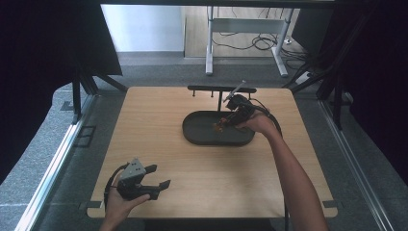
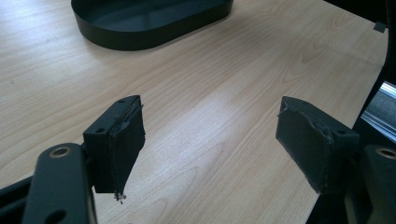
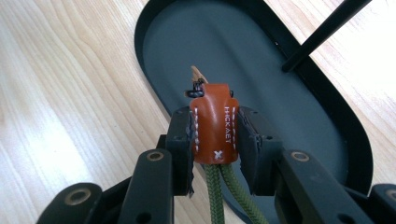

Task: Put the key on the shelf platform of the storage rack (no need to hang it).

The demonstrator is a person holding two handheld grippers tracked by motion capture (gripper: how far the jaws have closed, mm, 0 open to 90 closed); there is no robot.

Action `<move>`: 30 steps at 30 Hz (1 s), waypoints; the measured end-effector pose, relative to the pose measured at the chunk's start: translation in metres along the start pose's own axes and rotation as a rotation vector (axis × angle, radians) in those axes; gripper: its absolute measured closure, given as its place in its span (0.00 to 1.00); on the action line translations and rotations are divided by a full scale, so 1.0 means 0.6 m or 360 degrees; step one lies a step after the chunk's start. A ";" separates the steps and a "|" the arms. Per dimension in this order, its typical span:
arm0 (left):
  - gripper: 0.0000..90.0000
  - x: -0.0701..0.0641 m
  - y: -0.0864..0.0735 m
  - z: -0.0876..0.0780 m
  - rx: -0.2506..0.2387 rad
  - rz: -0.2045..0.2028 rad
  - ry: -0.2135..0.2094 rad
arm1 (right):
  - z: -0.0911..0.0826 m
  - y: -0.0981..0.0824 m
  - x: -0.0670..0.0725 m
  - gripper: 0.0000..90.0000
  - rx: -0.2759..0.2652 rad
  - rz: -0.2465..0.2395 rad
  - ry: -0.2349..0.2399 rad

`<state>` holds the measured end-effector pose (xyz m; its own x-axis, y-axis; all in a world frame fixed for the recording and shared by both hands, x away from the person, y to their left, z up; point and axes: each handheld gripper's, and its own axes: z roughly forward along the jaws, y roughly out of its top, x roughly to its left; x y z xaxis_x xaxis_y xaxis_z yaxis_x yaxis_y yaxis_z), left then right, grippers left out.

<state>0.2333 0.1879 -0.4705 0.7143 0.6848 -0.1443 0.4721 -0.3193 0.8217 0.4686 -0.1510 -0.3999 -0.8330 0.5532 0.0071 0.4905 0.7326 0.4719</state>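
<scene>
Fingers of the right gripper are clenched on a small brown leather pouch with white stitching, one pad pressing each side of it, and two olive-green cords hang from the pouch's lower end between the jaws. The pouch is held just above the floor of a dark oval tray; in the high view the right gripper sits over the tray's right half, near the middle of the wooden desk. A thin black rod crosses the tray's far rim. The left gripper rests in the person's hand at the desk's near left corner, well apart from the tray, its fingers released and spread wide over bare wood.
</scene>
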 end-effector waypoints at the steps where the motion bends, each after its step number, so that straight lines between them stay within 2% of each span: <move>1: 0.26 -0.001 0.000 0.000 0.0001 0.0002 -0.0001 | 0.001 0.000 -0.001 0.74 0.0000 -0.0002 -0.0002; 13: 0.26 0.001 -0.001 0.000 0.0004 -0.0002 -0.0001 | 0.030 -0.004 -0.012 0.74 -0.0005 -0.0003 -0.0004; 24: 0.26 -0.001 0.000 0.002 0.0014 0.0006 -0.0011 | 0.057 -0.004 -0.016 0.74 0.0034 -0.0041 -0.0026; 30: 0.26 0.000 -0.001 0.003 0.0016 0.0006 -0.0015 | 0.073 -0.012 -0.019 0.73 0.0049 -0.0037 -0.0031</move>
<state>0.2339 0.1865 -0.4721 0.7209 0.6774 -0.1463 0.4744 -0.3285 0.8167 0.4857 -0.1452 -0.4422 -0.8393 0.5432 -0.0212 0.4789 0.7572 0.4442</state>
